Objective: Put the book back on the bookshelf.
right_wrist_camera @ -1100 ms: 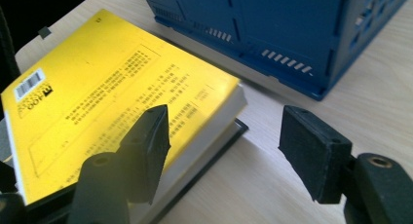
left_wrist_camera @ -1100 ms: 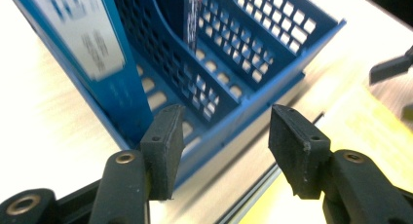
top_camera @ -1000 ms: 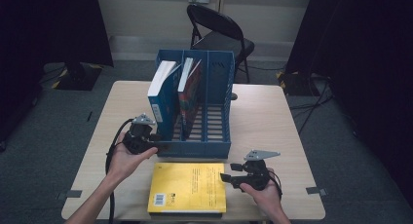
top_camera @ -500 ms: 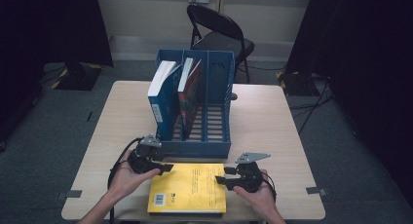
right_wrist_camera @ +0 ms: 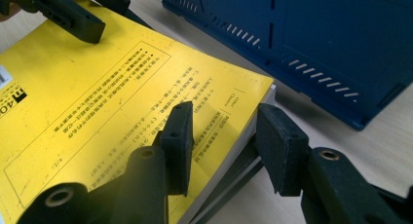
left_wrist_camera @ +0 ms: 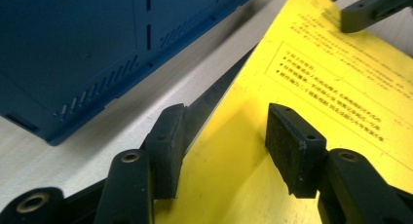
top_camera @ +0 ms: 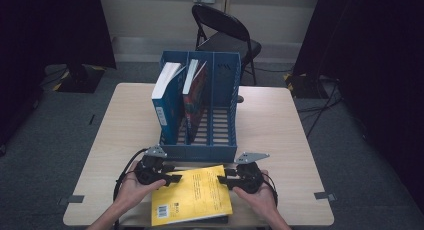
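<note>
A yellow book lies on a darker book near the table's front edge. My left gripper is at its left edge and my right gripper at its right edge. In the left gripper view the left gripper straddles the yellow cover, with a gap at both pads. In the right gripper view the right gripper has the book's corner between its jaws, and the outer pad stands off the page edge. Both pairs of jaws have just been closing.
A blue three-slot file rack stands mid-table just behind the book, with a blue book and a red book upright in its left slots. A folding chair stands beyond the table.
The left hand came down from the rack's front to the yellow book's left edge. The right hand slid in to its right corner, jaws narrower. The book now sits slightly turned.
</note>
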A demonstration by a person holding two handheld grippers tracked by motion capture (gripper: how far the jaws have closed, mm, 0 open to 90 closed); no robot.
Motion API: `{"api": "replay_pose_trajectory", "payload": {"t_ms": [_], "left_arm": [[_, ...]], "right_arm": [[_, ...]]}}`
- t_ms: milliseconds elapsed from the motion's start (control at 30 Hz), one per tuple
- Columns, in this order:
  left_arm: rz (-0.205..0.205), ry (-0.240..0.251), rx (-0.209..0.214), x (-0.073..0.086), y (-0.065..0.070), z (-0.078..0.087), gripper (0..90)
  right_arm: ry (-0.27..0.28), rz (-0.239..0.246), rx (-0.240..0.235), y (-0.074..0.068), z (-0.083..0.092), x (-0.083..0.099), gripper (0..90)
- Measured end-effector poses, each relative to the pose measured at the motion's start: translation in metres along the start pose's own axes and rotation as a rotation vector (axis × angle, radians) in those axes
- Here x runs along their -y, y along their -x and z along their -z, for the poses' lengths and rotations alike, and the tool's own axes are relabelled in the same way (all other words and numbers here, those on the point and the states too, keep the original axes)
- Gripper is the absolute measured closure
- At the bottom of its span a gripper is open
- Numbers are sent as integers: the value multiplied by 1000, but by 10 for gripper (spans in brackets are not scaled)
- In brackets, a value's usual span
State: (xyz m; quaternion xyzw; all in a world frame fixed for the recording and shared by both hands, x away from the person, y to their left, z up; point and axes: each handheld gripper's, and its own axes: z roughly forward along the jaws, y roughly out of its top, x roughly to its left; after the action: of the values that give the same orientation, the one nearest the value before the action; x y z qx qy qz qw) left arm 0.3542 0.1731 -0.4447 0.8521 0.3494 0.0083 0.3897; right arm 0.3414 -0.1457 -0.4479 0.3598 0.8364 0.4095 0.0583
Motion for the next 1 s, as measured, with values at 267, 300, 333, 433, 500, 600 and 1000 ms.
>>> {"api": "replay_pose_trajectory", "payload": {"t_ms": [267, 300, 333, 433, 500, 600, 1000], "left_arm": [[37, 38, 28, 14, 0, 5, 486], [33, 54, 22, 17, 1, 6, 485], [26, 59, 21, 18, 1, 7, 485], [50, 76, -13, 24, 5, 9, 459], [56, 76, -11, 26, 6, 12, 461], [13, 68, -24, 26, 10, 14, 507], [29, 18, -9, 19, 10, 12, 482]], "right_arm": [[0, 17, -21, 1, -11, -10, 598], [-1, 16, -24, 2, -12, -11, 599], [-1, 19, -25, 2, -14, -13, 601], [-5, 30, -20, 1, -19, -18, 605], [-2, 35, -22, 0, -22, -21, 606], [16, 28, -23, -1, -28, -23, 605], [-14, 45, -49, -14, 1, 3, 434]]}}
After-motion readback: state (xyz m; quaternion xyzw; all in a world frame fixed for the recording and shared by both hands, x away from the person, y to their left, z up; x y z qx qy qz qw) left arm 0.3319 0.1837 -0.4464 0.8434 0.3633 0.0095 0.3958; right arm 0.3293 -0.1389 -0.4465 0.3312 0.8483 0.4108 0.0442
